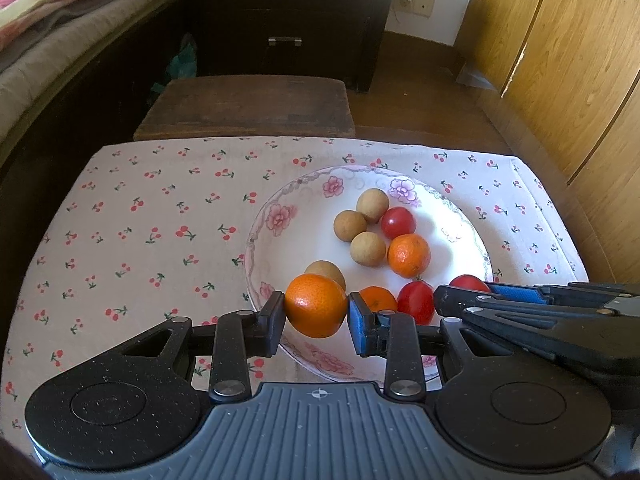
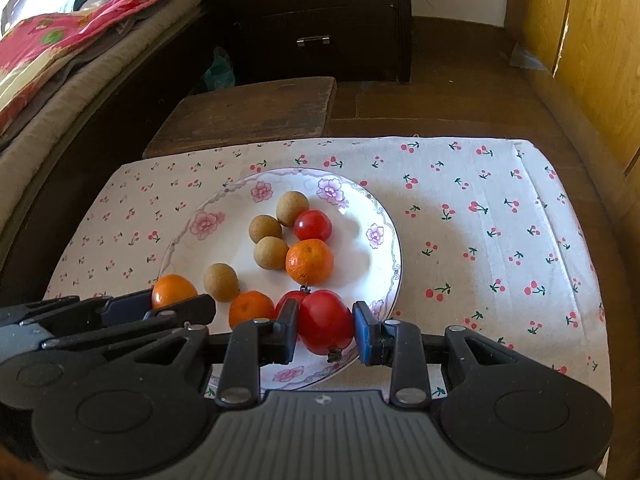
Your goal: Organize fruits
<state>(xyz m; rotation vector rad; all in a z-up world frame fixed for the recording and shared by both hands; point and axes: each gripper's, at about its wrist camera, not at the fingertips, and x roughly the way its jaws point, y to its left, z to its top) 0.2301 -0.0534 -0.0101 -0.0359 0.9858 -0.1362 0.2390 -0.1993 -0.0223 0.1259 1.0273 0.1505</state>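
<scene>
Fruit sits clamped in both: my left gripper (image 1: 316,312) pinches a mandarin (image 1: 316,306), my right gripper (image 2: 326,330) a tomato (image 2: 326,322), side by side over the plate's (image 2: 224,240) near rim.

A: What lies beyond the cherry-print cloth (image 1: 160,216)?
B: A worn wooden stool (image 1: 248,106), then a dark drawer chest (image 1: 286,12).
A: And the sides?
B: Bed with floral quilt (image 2: 60,40) left, wooden cabinet doors (image 1: 580,60) right.

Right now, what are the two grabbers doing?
Left gripper: closed on a mandarin orange.
Right gripper: closed on a red tomato.
</scene>
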